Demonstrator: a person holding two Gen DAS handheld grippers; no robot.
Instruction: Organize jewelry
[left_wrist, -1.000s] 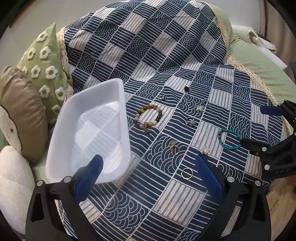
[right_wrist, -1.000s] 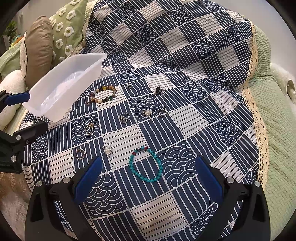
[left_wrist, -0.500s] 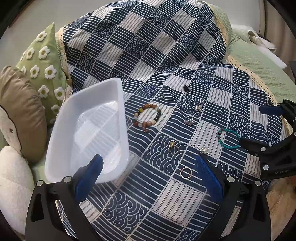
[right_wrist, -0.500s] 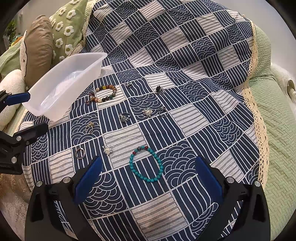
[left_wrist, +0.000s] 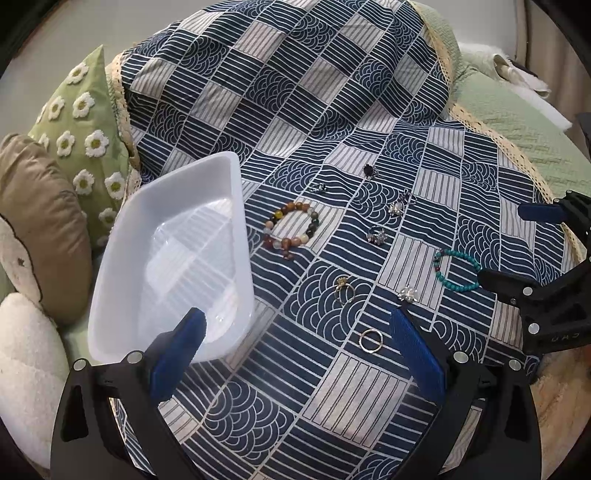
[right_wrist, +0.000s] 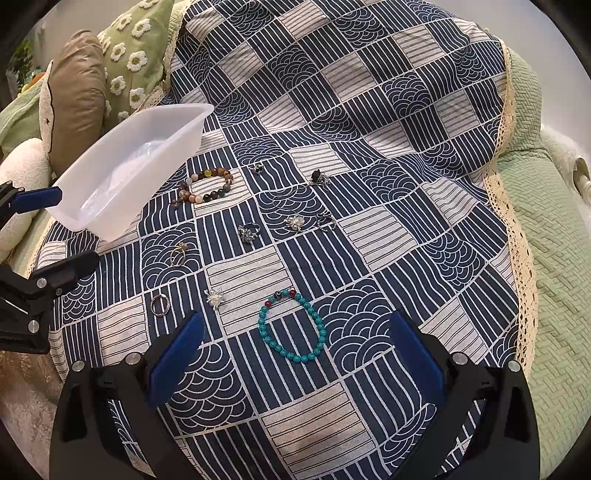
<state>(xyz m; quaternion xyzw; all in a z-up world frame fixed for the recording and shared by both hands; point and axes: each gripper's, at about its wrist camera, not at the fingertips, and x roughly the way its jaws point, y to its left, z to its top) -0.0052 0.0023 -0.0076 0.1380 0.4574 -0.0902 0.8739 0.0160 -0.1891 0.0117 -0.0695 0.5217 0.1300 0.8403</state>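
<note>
A white plastic tray lies empty at the left of a blue patterned cloth. A brown bead bracelet lies beside the tray. A turquoise bead bracelet lies at the right. Several rings and small pieces are scattered between them, among them a plain ring. My left gripper is open and empty above the cloth's near edge. My right gripper is open and empty, with the turquoise bracelet between its fingers.
A green daisy cushion, a brown cushion and a white fluffy cushion stand left of the tray. A green quilted cover lies to the right of the cloth's lace edge.
Both grippers have drifted only slightly; the view has shifted a little. Nothing was taken hold of and both stay open.
</note>
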